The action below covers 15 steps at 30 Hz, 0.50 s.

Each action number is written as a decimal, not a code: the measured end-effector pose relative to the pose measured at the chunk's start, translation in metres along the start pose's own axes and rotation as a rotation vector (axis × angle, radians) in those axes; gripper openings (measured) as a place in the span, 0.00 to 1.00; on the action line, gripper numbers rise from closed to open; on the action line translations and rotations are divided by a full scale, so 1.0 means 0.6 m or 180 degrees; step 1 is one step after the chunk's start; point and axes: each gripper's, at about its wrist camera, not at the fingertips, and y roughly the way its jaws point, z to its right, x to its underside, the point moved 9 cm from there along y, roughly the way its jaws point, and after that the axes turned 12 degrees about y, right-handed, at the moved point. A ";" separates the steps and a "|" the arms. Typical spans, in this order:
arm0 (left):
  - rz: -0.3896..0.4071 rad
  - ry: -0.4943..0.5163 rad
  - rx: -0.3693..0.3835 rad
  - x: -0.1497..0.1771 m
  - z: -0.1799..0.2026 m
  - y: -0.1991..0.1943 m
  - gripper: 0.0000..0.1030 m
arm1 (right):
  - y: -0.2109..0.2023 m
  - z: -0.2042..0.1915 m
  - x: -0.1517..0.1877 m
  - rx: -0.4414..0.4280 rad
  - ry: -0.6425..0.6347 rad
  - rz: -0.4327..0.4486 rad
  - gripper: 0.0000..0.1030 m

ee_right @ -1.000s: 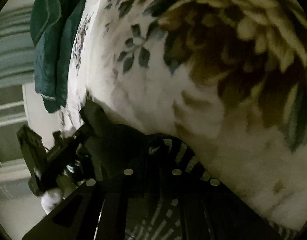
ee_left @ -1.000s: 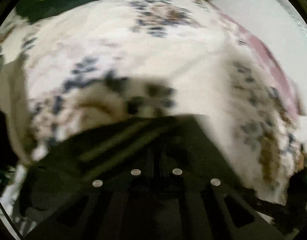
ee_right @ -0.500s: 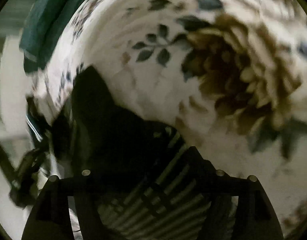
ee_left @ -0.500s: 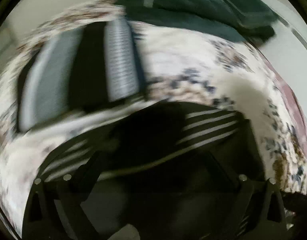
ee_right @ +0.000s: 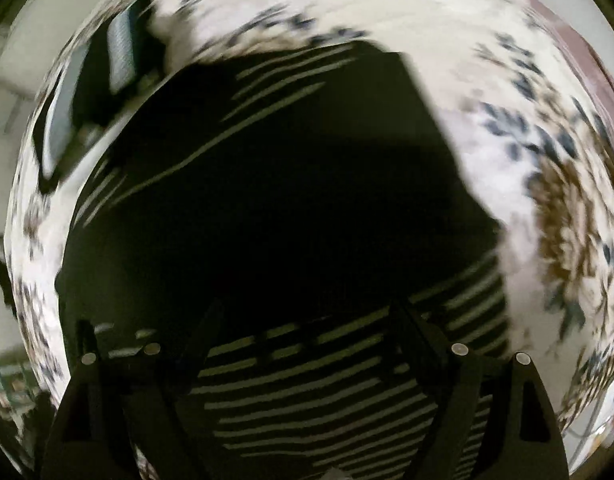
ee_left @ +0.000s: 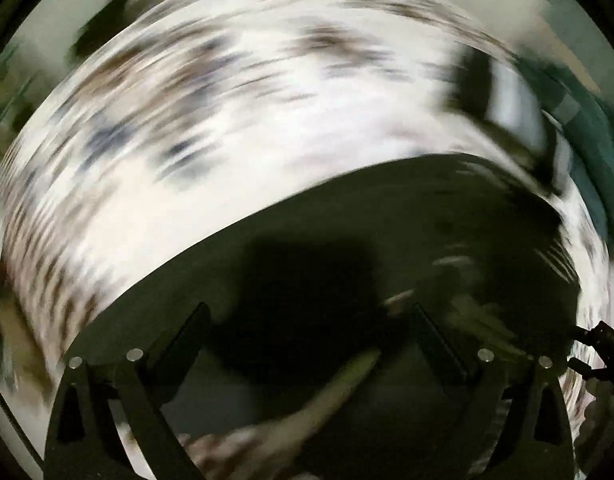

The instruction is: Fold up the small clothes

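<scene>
A dark garment with thin pale stripes (ee_right: 291, 184) lies spread on the floral bedspread (ee_right: 507, 80), filling most of the right wrist view. My right gripper (ee_right: 307, 316) is open, its fingers (ee_right: 423, 332) wide apart just above the striped near edge. In the blurred left wrist view the same dark garment (ee_left: 387, 240) lies below my left gripper (ee_left: 307, 312), which is open with fingers (ee_left: 187, 332) spread wide. Neither gripper holds any cloth.
A folded dark and grey garment (ee_right: 103, 72) lies on the bed at the far left; it also shows in the left wrist view (ee_left: 503, 100). Dark green cloth (ee_left: 587, 132) lies at the bed's right edge. A person's hand (ee_left: 603, 360) shows far right.
Both grippers have opened, let go of the dark striped garment and drawn back. The garment now lies flat on the bed. The left view swings fast.
</scene>
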 end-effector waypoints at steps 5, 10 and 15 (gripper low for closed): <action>-0.0120 -0.1226 -0.0096 0.162 -0.229 -0.029 0.98 | 0.034 -0.086 0.045 -0.0002 -0.0242 -0.0184 0.84; -0.0225 -0.2407 0.0492 0.290 -0.306 0.042 0.98 | 0.066 -0.158 0.096 0.0039 -0.0382 -0.0304 0.84; -0.0062 -0.2634 0.0634 0.287 -0.300 0.100 0.88 | 0.082 -0.211 0.147 0.0064 -0.0563 -0.0349 0.84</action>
